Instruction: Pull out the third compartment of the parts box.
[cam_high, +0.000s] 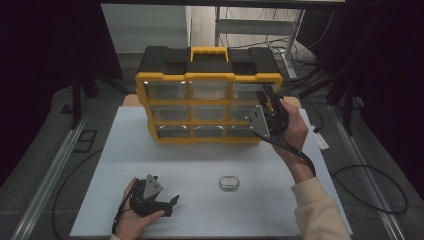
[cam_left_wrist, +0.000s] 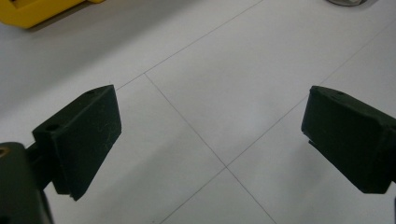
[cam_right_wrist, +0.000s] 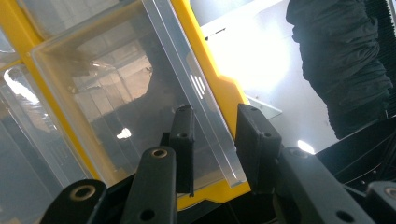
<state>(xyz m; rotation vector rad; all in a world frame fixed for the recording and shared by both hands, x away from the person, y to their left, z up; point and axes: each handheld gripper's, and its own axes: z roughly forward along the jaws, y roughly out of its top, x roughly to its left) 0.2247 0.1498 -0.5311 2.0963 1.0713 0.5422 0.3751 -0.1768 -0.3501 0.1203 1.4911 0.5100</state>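
Where lit, white table (cam_high: 200, 160), dark room

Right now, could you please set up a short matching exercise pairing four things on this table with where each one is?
Things:
1. left tongs
2. right tongs
3. small oval metal object
4. yellow-and-black drawer organizer

Places:
A. standing upright at the table's far end
B. lying flat between the two hands
C. low by the near edge, jaws wide apart
D. raised at a clear drawer in the right column

Pairs: 1-C, 2-D, 3-B, 4-A

organizer (cam_high: 200, 80): table (cam_high: 165, 165) rear | metal ring (cam_high: 229, 182): in front | left gripper (cam_high: 170, 204): ring's left
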